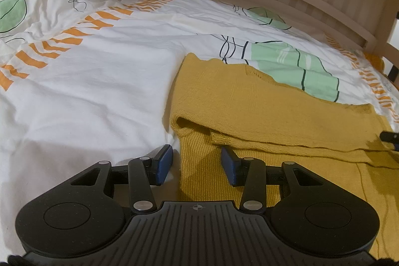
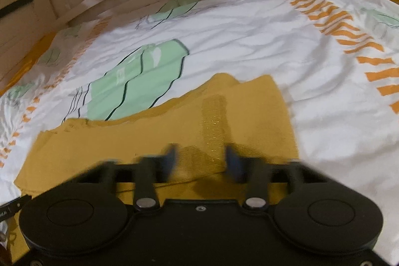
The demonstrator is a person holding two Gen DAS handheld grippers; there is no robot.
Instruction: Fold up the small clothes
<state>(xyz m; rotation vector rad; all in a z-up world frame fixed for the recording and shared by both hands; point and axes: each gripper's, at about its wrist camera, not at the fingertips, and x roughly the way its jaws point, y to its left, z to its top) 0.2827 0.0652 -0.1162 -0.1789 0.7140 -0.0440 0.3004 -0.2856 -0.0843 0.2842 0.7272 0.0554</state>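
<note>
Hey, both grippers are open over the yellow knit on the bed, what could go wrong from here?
1. The left gripper straddles the sweater's left edge, one finger on the duvet; closing might pinch bedding too.
2. A layer is already folded over; a shallow grab may lift only one layer and undo it.
3. The right gripper view is motion-blurred, so it may land off target.

We are looking low and close along each gripper toward twelve o'clock; both views are sharing the mustard garment (image 1: pixel 261 114) (image 2: pixel 174 121) and bedspread (image 1: pixel 99 81) (image 2: pixel 274 46).
</note>
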